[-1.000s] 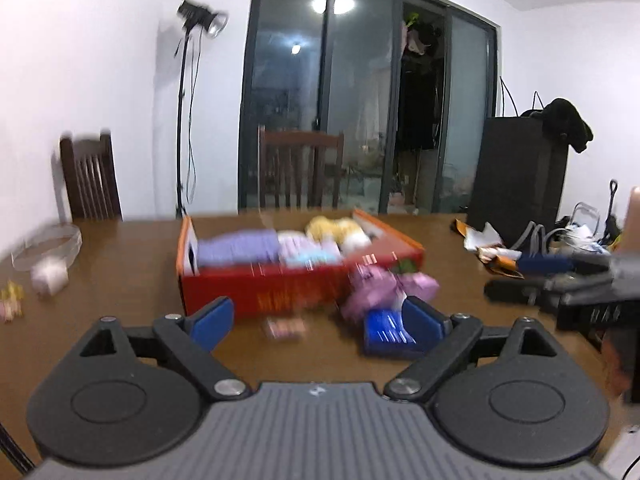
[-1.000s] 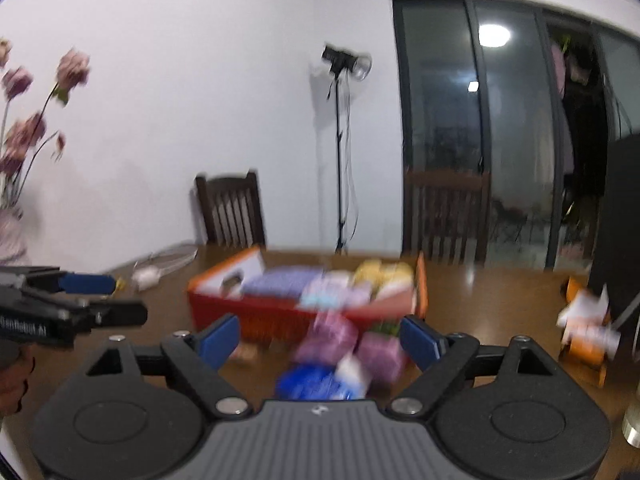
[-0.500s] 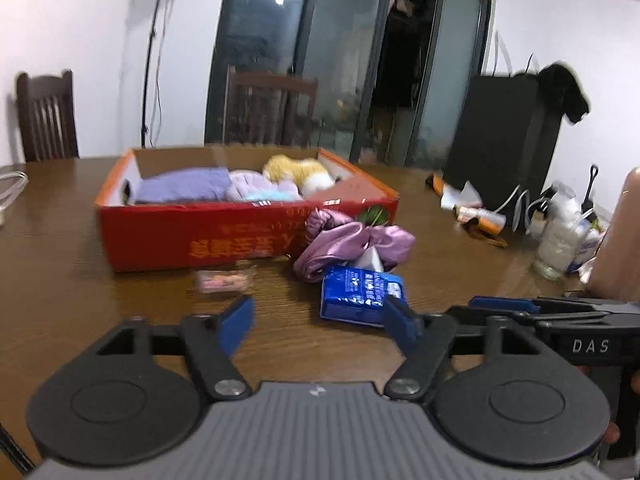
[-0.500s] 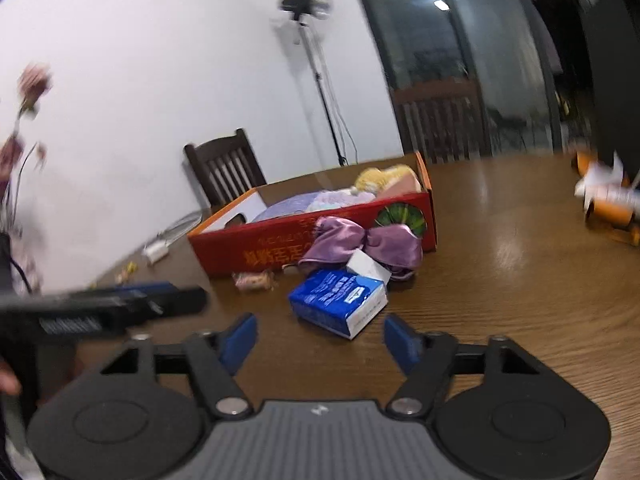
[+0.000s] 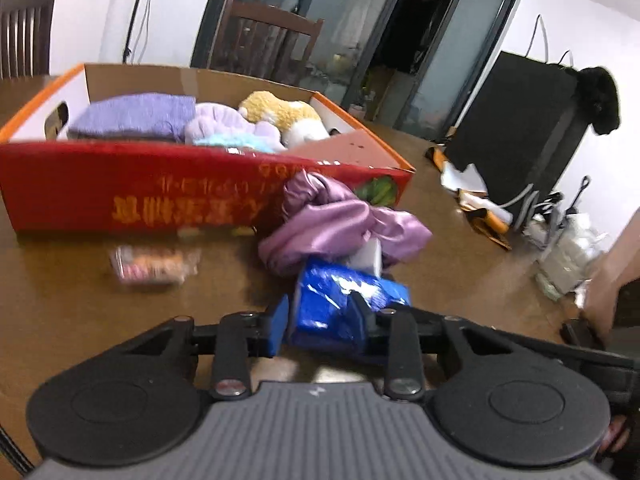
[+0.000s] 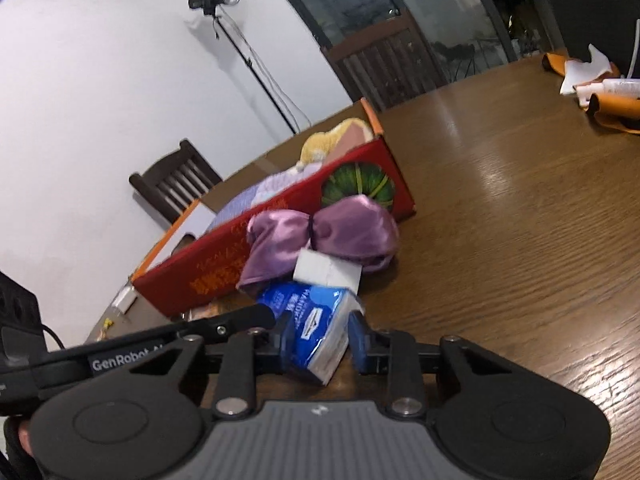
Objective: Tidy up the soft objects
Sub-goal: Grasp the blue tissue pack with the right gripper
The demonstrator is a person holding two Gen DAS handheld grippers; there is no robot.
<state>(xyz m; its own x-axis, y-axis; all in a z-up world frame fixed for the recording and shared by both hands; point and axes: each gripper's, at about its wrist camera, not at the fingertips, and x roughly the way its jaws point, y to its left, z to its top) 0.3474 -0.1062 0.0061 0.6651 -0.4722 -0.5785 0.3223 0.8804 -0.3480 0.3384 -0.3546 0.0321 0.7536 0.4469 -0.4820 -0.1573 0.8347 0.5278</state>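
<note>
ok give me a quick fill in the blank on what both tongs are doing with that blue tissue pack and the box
1. Both the left tongs and the right tongs straddle the ____ tissue pack.
2. The tissue pack lies on the table, ____ the red box.
3. A ____ satin bow lies against the red box's front wall.
4. The yellow plush toy sits ____ the red box.

Missing: blue; outside; purple; inside

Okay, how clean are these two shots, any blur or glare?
Left wrist view: the snack packet and the red box lettering are motion-smeared, and the doors bow from the fisheye. Right wrist view: sharper but tilted, with ceiling-light glare streaking the table.
</note>
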